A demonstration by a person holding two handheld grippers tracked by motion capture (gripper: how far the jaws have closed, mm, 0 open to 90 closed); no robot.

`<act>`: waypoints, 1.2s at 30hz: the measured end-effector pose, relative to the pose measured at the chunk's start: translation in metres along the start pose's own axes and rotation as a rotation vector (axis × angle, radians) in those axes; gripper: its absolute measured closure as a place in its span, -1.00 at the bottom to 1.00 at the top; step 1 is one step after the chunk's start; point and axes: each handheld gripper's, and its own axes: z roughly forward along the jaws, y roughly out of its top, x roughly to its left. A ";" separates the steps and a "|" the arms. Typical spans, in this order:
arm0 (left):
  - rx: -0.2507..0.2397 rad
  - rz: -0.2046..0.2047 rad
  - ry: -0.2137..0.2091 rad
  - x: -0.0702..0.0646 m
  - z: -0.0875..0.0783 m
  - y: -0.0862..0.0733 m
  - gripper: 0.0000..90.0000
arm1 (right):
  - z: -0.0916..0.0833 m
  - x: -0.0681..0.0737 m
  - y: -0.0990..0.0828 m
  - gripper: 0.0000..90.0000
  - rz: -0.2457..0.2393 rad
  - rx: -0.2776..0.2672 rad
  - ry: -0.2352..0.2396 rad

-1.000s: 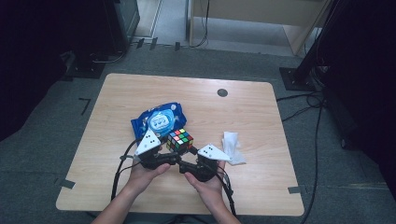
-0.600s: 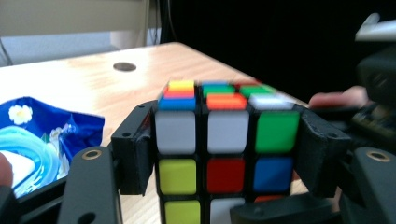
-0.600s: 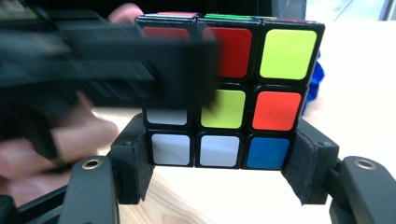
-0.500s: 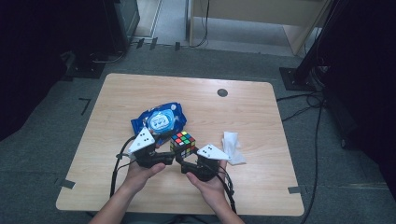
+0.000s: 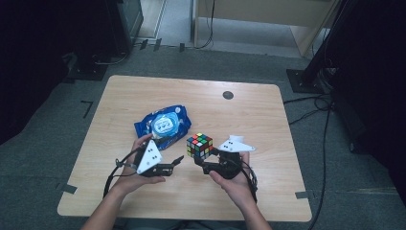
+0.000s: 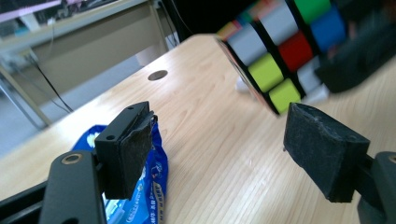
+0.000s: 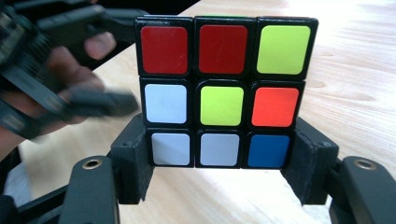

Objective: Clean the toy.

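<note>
A scrambled Rubik's cube (image 5: 199, 145) hangs just above the wooden table (image 5: 268, 120), near the front middle. My right gripper (image 5: 202, 160) is shut on it, and the pads (image 7: 135, 163) press the cube's (image 7: 219, 102) bottom layer from both sides. My left gripper (image 5: 177, 161) sits a little left of the cube, apart from it. Its jaws have just been opening, and nothing lies between its pads (image 6: 126, 149). In the left gripper view the cube (image 6: 280, 51) is ahead at the upper right.
A blue wipes packet (image 5: 163, 123) lies behind the left hand and also shows in the left gripper view (image 6: 149, 186). A small dark round mark (image 5: 228, 95) sits near the table's far edge. Cables and a stand base (image 5: 306, 79) are on the floor at the right.
My left gripper has let go of the cube, opened and drawn back to the left. The right gripper has carried the cube slightly to the right.
</note>
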 end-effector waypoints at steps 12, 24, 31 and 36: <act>0.049 0.186 0.027 -0.027 0.013 -0.001 -0.46 | 0.012 0.006 0.000 -0.23 0.050 0.160 0.082; 0.045 0.235 0.048 -0.039 0.019 -0.002 -0.28 | 0.016 0.004 0.000 -0.24 0.096 0.189 0.109; 0.025 0.152 0.006 -0.031 0.016 -0.001 -0.24 | 0.012 0.001 0.002 -0.36 0.108 0.163 0.126; 0.005 0.028 0.003 -0.014 0.012 -0.005 -0.24 | -0.001 -0.010 0.007 -0.44 0.123 0.076 0.162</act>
